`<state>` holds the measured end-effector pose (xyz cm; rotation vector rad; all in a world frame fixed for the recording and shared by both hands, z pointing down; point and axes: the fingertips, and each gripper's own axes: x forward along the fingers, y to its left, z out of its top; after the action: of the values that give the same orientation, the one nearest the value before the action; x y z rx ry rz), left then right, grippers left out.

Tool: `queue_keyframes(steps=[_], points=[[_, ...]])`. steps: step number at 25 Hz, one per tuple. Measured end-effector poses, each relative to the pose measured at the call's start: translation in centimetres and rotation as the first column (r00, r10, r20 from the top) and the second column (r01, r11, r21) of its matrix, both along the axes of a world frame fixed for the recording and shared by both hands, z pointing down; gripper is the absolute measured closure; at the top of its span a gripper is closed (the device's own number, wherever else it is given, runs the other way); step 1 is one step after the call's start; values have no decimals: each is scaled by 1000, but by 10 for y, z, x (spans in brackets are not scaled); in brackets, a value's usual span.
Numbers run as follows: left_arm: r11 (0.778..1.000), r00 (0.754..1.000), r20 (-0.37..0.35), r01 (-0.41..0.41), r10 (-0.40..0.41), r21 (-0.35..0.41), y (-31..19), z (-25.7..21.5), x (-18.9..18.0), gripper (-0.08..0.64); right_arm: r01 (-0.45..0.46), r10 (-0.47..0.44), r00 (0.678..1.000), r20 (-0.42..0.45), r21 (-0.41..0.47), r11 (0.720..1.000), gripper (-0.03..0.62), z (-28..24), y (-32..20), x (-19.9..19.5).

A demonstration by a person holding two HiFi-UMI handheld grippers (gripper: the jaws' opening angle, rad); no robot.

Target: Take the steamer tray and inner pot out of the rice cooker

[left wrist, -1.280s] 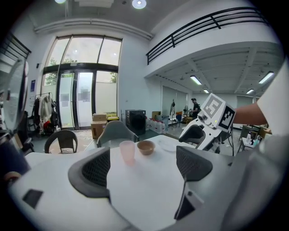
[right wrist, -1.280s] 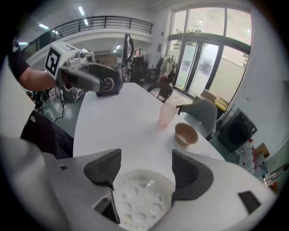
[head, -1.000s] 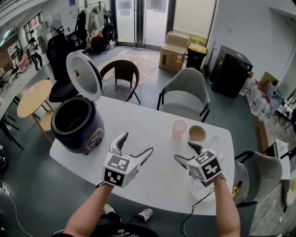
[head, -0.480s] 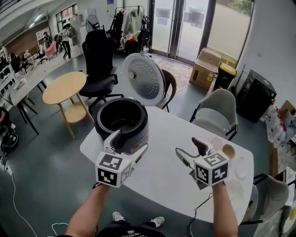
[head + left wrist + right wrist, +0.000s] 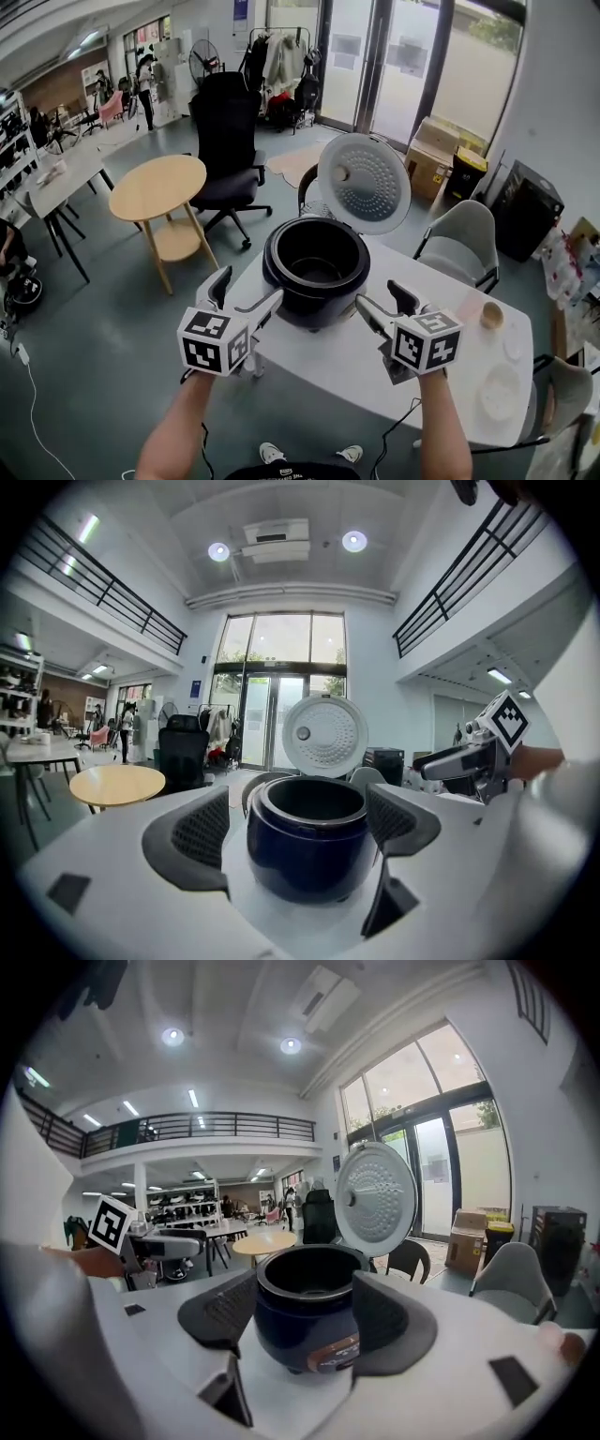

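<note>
Forearms point(image 5: 178, 427) stretch forward; left gripper point(image 5: 251, 286) and right gripper point(image 5: 378, 294) flank the open rice cooker point(image 5: 314, 272), untouching, both jaws apart and empty; lid point(image 5: 364, 183) upright behind, table point(image 5: 450, 361) beneath.

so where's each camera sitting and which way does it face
Head view: on the person's head, steeply down at the rice cooker on the table; both forearms, left gripper, right gripper show.
Left gripper view: on that gripper, facing the cooker; its open jaws show.
Right gripper view: likewise, from the cooker's other side.
All share the open-lidded cooker.
</note>
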<state>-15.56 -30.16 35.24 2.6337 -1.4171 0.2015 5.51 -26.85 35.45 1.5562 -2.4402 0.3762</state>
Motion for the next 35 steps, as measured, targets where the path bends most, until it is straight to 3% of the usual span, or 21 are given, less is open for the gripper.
queue_keyframes(steps=[6,15,22,27,35], points=[[999,998,-48,-36,35,-30,-34,-5,-52,101,-69,71,996,60,-30,997,262,-5,-24,-42],[993,994,-59,-100,96,-68,-98,14,-56,101,-133,139,985,105,-60,989,267,18,-88,-46],[989,992,16,-121,123,-86,-189,17,-30,101,-161,168,981,92,-84,983,267,39,-176,-22],[975,977,74,-191,200,-116,-263,25,24,101,-156,169,982,83,-146,977,267,57,-231,15],[904,927,76,-337,367,-264,-323,44,72,101,-91,116,988,99,-229,969,267,74,-267,25]])
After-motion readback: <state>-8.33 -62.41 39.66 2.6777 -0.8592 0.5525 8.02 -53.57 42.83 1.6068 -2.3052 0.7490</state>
